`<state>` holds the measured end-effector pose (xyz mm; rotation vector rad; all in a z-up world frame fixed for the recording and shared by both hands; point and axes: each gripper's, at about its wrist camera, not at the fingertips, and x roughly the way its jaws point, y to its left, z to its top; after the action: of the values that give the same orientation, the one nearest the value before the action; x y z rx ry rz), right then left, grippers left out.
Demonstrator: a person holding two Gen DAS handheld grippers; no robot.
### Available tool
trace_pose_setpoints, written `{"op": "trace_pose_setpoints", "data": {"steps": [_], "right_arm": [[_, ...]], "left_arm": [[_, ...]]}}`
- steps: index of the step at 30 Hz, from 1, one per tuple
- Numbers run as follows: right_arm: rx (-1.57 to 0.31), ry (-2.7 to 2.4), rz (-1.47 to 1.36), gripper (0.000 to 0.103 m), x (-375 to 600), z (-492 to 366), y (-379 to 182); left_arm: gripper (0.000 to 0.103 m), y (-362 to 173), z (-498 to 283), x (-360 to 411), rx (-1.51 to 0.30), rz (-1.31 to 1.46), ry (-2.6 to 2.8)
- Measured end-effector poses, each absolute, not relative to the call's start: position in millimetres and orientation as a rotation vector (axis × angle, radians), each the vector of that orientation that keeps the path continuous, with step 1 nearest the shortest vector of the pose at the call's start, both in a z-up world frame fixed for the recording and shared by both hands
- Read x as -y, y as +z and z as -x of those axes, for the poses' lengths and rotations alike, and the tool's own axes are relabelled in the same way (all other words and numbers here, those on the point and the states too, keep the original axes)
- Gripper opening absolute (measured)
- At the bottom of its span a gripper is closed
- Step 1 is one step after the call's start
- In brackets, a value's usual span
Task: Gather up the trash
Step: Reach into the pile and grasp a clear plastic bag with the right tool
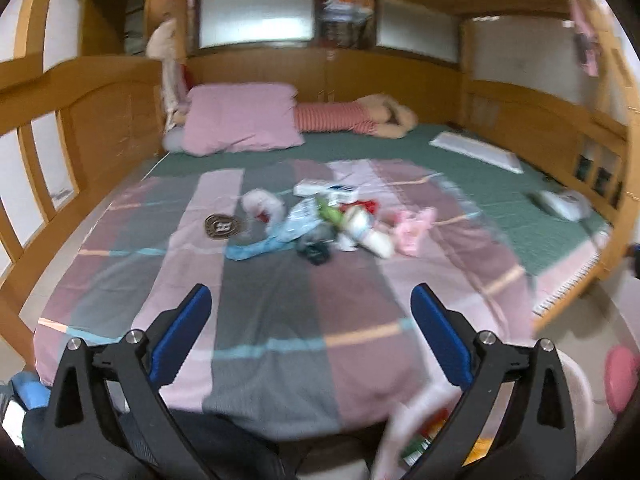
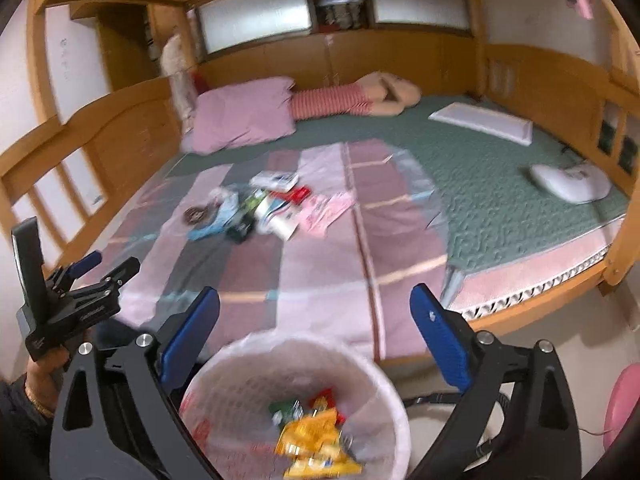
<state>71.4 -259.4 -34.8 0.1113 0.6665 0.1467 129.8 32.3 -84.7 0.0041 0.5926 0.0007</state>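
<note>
Wooden bed (image 1: 100,120), plaid blanket (image 1: 280,320) spread over it. Trash pile (image 1: 320,220) mid-blanket: wrappers, packets, all blurred. White bin (image 2: 384,380) on floor at bed's foot, holding yellow, green, red wrappers (image 2: 316,436). Right gripper (image 2: 316,320) above bin, jaws wide, empty. Left gripper (image 1: 310,320) over blanket, jaws wide, empty.

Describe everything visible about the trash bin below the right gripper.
The trash bin is a round, white, mesh-walled basket lined with a thin clear bag. It stands upright on the floor at the foot of the bed, open-topped, directly beneath the open right gripper, which does not touch it. Inside lie crumpled wrappers, mostly yellow, with red and green pieces. Its lower part is out of frame.
</note>
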Motion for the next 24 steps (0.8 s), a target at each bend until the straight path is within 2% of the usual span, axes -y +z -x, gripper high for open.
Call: {"op": "trace_pose_setpoints", "data": {"steps": [4, 7, 10, 13, 16, 20, 24], "right_arm": [[-0.714, 0.145, -0.135, 0.098, 246.2, -119.0, -50.1], [-0.828, 0.154, -0.211, 0.098, 234.8, -172.9, -72.2], [-0.903, 0.179, -0.254, 0.098, 213.6, -227.1, -96.0], [-0.926, 0.191, -0.223, 0.098, 180.8, -279.8, -117.4], [-0.933, 0.200, -0.174, 0.098, 140.5, -330.7, -130.1], [-0.957, 0.200, -0.226, 0.098, 99.9, -395.1, -142.3], [-0.968, 0.223, -0.194, 0.098, 54.5, -434.3, -150.6]], "left_arm": [[0.099, -115.3, -192.6, -47.7, -0.674, 0.034, 0.060], [0.099, -138.4, -215.2, -62.8, -0.682, 0.031, 0.114], [0.099, -152.9, -221.3, -90.7, -0.766, 0.139, 0.227], [0.099, -153.9, -210.3, -124.1, -0.717, 0.375, 0.233], [0.099, -163.9, -207.4, -140.4, -0.754, 0.510, 0.264], [0.099, -167.6, -206.5, -138.5, -0.763, 0.529, 0.251], [0.099, -161.6, -199.3, -140.3, -0.696, 0.524, 0.296]]}}
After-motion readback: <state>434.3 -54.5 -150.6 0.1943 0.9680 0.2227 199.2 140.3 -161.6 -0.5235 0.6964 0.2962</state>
